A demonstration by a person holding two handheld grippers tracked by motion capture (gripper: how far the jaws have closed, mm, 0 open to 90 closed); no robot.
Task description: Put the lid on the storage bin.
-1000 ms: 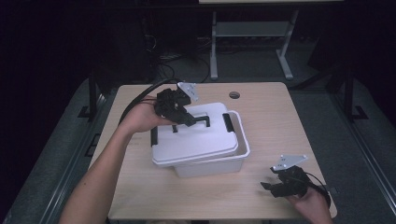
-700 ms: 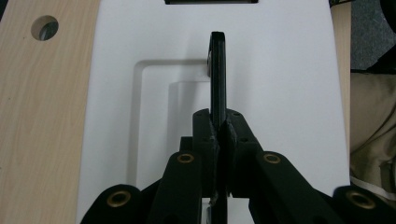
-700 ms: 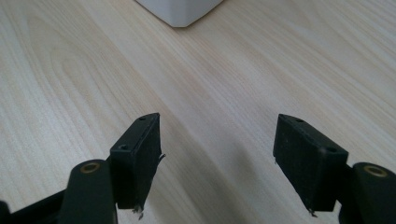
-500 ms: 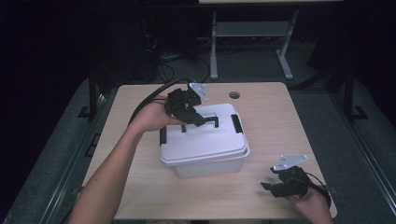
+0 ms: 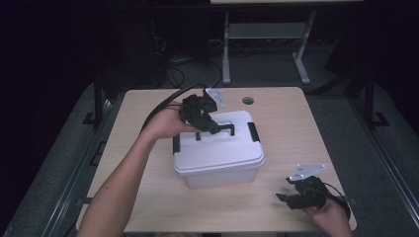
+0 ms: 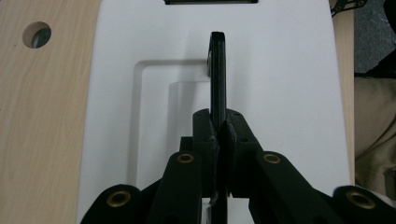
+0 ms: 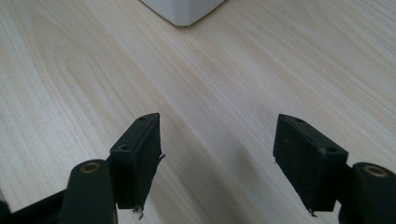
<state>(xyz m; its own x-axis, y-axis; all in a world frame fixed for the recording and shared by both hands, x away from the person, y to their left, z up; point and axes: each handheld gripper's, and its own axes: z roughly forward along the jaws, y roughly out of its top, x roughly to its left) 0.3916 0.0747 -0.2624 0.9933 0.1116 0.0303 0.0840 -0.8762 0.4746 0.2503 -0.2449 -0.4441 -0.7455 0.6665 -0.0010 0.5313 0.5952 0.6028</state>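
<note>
A white plastic box (image 5: 220,175) stands mid-table with its white lid (image 5: 217,150) sitting flat on it. The lid's black handle (image 5: 225,129) stands upright. My left gripper (image 5: 211,127) comes in from the left and is shut on that handle. In the left gripper view the jaws pinch the thin handle (image 6: 218,70) over the lid (image 6: 280,84), with the gripper (image 6: 218,122) closed tight. My right gripper (image 5: 282,196) rests near the table's front right corner, open, pointing left. In the right gripper view the gripper (image 7: 217,154) holds nothing over bare wood.
Black latches (image 5: 253,132) sit at the lid's ends. The wooden table (image 5: 291,123) has a round cable hole (image 5: 247,100) behind the box. A corner of the box (image 7: 184,11) shows ahead of the right jaws. Dark floor and a white stand lie beyond.
One second ago the lid sat askew, shifted left and tilted over the box, in my left gripper. It has come down square onto the box. The right gripper has not moved.
</note>
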